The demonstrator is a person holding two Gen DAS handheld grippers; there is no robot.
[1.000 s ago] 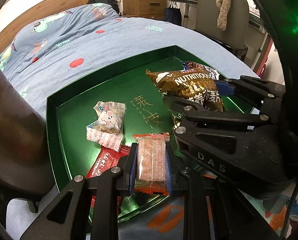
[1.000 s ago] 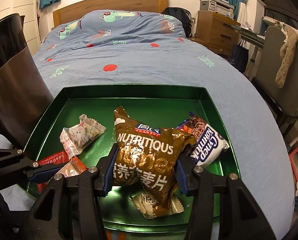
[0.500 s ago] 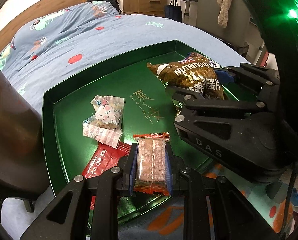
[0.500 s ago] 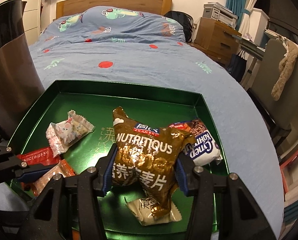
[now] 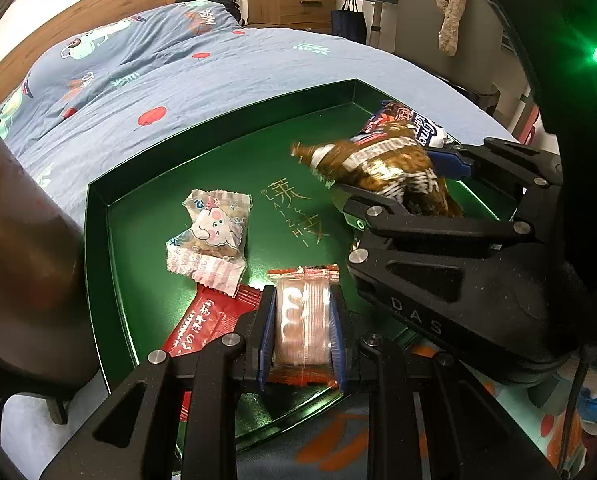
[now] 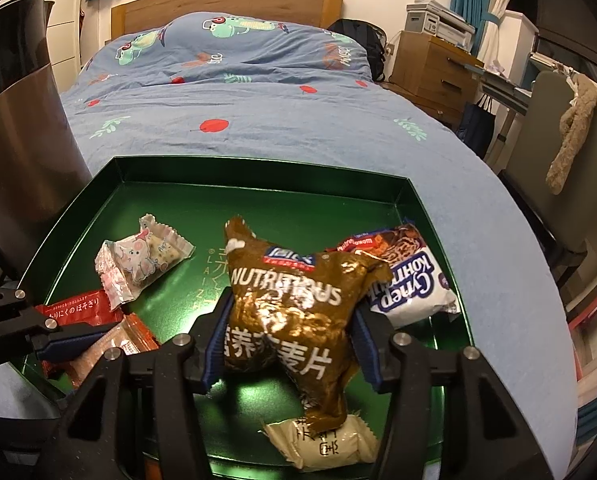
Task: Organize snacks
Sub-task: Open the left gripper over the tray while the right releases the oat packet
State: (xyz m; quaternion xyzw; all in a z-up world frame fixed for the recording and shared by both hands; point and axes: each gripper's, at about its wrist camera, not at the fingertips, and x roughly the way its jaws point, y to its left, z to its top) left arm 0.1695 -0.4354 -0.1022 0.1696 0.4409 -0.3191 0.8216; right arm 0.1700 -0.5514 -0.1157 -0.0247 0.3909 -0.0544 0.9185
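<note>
A green tray point(image 6: 258, 168) lies on the blue bedspread. My left gripper point(image 5: 301, 328) is shut on an orange wafer packet point(image 5: 303, 280) low over the tray's near left corner. My right gripper point(image 6: 288, 344) has its jaws opening on either side of a brown "NUTRITIOUS" bag point(image 6: 290, 300); the pads stand just off the bag's sides. In the left wrist view the brown bag point(image 5: 378, 168) is blurred and leans over between the right gripper's fingers point(image 5: 446, 160). Its lower end rests on a beige packet point(image 6: 326, 444).
In the tray also lie a pink animal candy point(image 5: 214, 228), a red packet point(image 5: 202, 328) and a white-and-blue packet point(image 6: 406, 284). A tall dark cylinder point(image 6: 14, 120) stands at the left. A chair point(image 6: 570, 140) and wooden drawers point(image 6: 430, 64) are on the right.
The right jaws have spread wider, and the brown bag has loosened and tipped over between them. The left gripper keeps its hold on the wafer packet without moving.
</note>
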